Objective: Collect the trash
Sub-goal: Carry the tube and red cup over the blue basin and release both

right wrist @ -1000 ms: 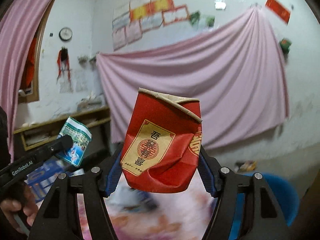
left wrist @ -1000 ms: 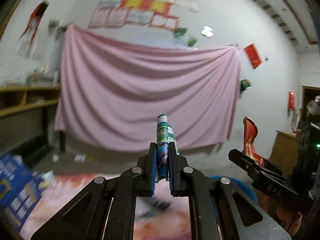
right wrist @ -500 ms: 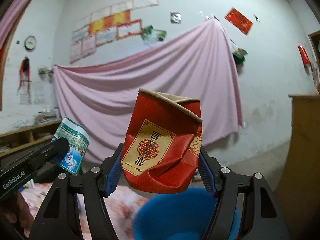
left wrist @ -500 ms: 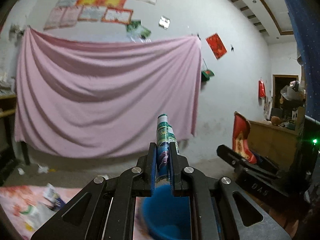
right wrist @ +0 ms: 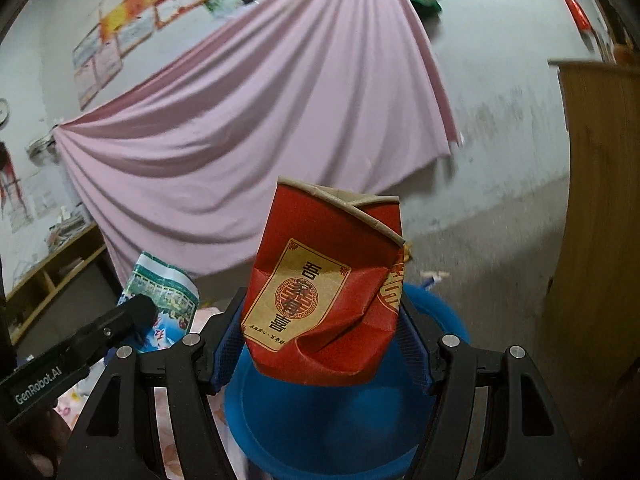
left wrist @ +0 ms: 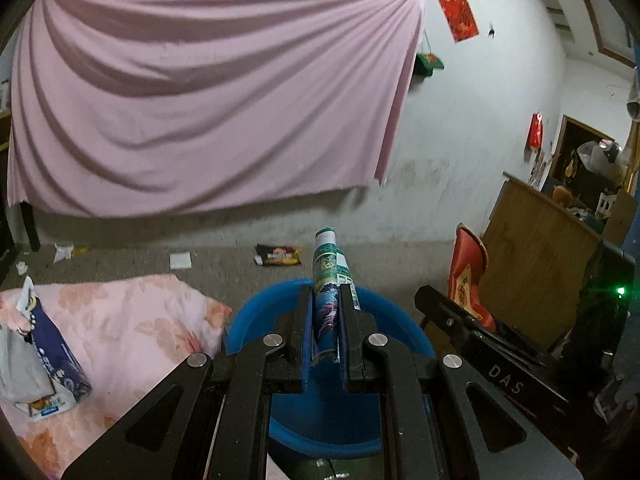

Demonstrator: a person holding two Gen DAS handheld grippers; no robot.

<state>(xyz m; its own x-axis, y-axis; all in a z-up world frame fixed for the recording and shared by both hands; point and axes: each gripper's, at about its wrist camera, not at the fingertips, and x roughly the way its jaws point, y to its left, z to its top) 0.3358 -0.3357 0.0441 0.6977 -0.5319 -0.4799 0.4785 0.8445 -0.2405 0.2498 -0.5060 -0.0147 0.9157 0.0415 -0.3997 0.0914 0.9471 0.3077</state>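
My left gripper is shut on a flattened green and blue wrapper that sticks up between its pads, right above a blue plastic basin. In the right wrist view the same wrapper and left gripper show at the lower left. My right gripper is shut on a crushed red paper cup with a gold label, held over the blue basin. The red cup also shows at the right of the left wrist view.
A pink flowered cloth lies on the floor left of the basin, with a blue and white package on it. A dark snack wrapper and paper scraps lie by the wall. A wooden cabinet stands at the right.
Both grippers swung right and tipped downward with their trash still held. The blue basin came into view and now sits directly under both of them.
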